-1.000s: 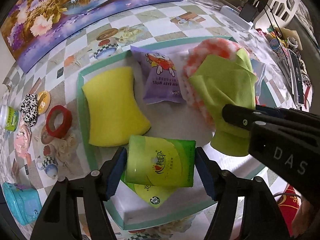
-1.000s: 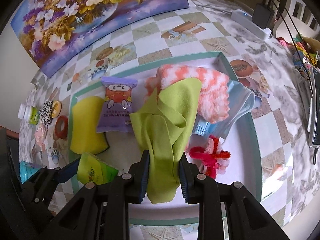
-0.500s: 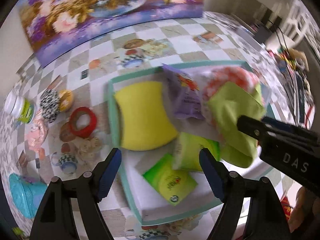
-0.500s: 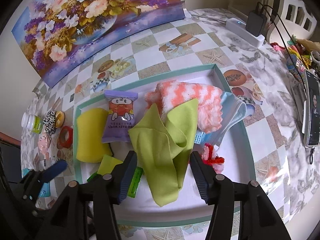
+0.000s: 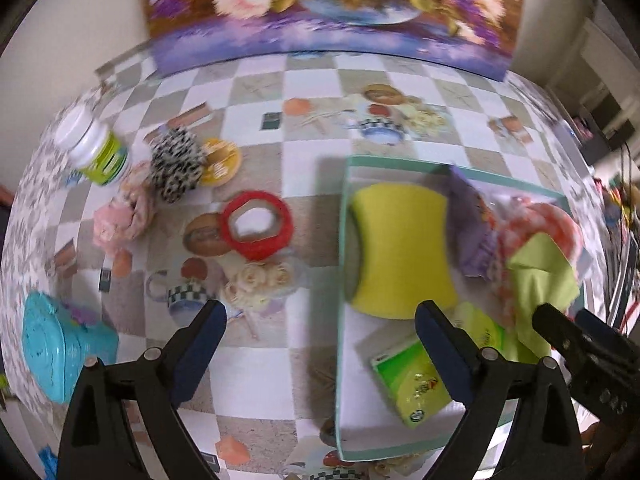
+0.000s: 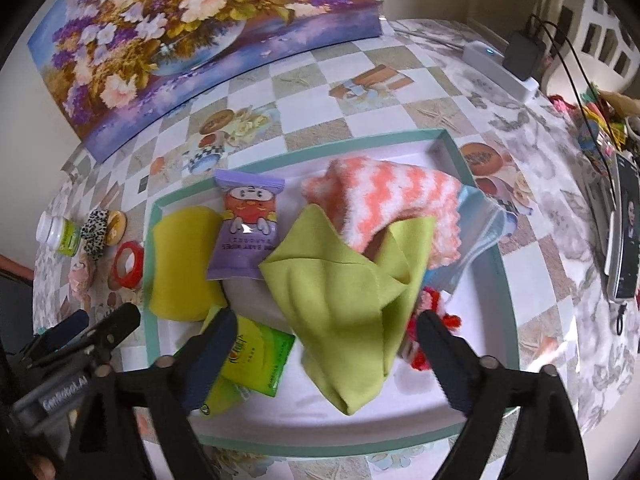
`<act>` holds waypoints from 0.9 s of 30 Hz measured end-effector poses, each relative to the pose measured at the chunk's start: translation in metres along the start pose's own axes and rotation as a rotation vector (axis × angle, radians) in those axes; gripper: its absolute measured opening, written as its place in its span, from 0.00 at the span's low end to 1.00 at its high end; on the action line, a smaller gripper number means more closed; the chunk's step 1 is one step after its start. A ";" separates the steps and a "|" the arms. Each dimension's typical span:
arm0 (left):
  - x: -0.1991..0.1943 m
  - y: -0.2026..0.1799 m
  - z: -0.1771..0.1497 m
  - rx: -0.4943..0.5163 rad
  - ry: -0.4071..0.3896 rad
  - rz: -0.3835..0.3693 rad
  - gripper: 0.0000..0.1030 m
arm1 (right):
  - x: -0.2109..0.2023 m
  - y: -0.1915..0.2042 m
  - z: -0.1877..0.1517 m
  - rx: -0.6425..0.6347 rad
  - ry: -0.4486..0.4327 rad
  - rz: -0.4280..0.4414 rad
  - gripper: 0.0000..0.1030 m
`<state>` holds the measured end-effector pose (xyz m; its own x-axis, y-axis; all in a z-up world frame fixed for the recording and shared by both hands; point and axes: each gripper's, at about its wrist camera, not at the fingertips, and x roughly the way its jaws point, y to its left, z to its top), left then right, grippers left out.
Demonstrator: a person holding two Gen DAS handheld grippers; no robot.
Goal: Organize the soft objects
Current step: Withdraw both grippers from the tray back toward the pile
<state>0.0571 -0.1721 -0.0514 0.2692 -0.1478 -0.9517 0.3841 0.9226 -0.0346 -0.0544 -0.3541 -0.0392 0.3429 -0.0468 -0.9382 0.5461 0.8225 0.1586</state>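
Note:
A teal-rimmed white tray holds a yellow sponge, a purple wipes packet, green tissue packs, an orange-white fluffy cloth, a blue cloth, a red pompom item and a green cloth. My right gripper is open and empty over the green cloth. My left gripper is open and empty over the tray's left rim. A leopard scrunchie, a pink scrunchie and a red ring lie left of the tray.
A white-and-green bottle and a yellow lid lie at the far left. A turquoise box sits near the left front. A flower painting stands at the back. A power strip and a phone are to the right.
Both grippers opened: the left let go of the green tissue pack, the right let go of the green cloth. The left gripper then swung left toward the items beside the tray.

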 end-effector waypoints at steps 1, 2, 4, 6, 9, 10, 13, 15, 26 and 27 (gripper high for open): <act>0.001 0.003 0.000 -0.008 0.005 0.004 0.93 | 0.000 0.001 0.000 -0.004 -0.002 -0.006 0.95; 0.002 0.005 0.000 -0.017 0.009 0.008 0.93 | 0.000 0.002 -0.001 -0.007 -0.003 -0.011 0.95; 0.003 0.009 0.000 -0.031 0.016 0.015 0.93 | 0.001 0.004 -0.001 -0.012 -0.003 -0.017 0.96; 0.003 0.014 0.000 -0.047 0.020 0.015 0.93 | 0.001 0.005 -0.001 -0.015 -0.003 -0.016 0.96; 0.003 0.020 0.001 -0.066 0.025 0.012 0.93 | 0.000 0.007 -0.001 -0.023 -0.005 -0.018 0.97; 0.002 0.023 0.001 -0.074 0.027 0.012 0.93 | 0.000 0.008 -0.001 -0.025 -0.007 -0.019 0.97; 0.000 0.029 0.003 -0.092 0.027 0.000 0.93 | -0.005 0.010 -0.001 -0.028 -0.020 -0.020 0.97; -0.004 0.035 0.006 -0.100 0.025 -0.018 0.93 | -0.010 0.014 -0.001 -0.027 -0.036 -0.015 0.97; -0.026 0.094 0.016 -0.169 -0.028 0.067 0.93 | -0.022 0.072 -0.010 -0.159 -0.075 0.026 0.97; -0.028 0.103 0.017 -0.187 -0.032 0.068 0.93 | -0.020 0.079 -0.012 -0.174 -0.070 0.030 0.97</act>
<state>0.1039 -0.0790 -0.0237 0.3179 -0.0912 -0.9437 0.1945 0.9805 -0.0292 -0.0270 -0.2814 -0.0112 0.4126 -0.0551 -0.9093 0.3964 0.9096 0.1247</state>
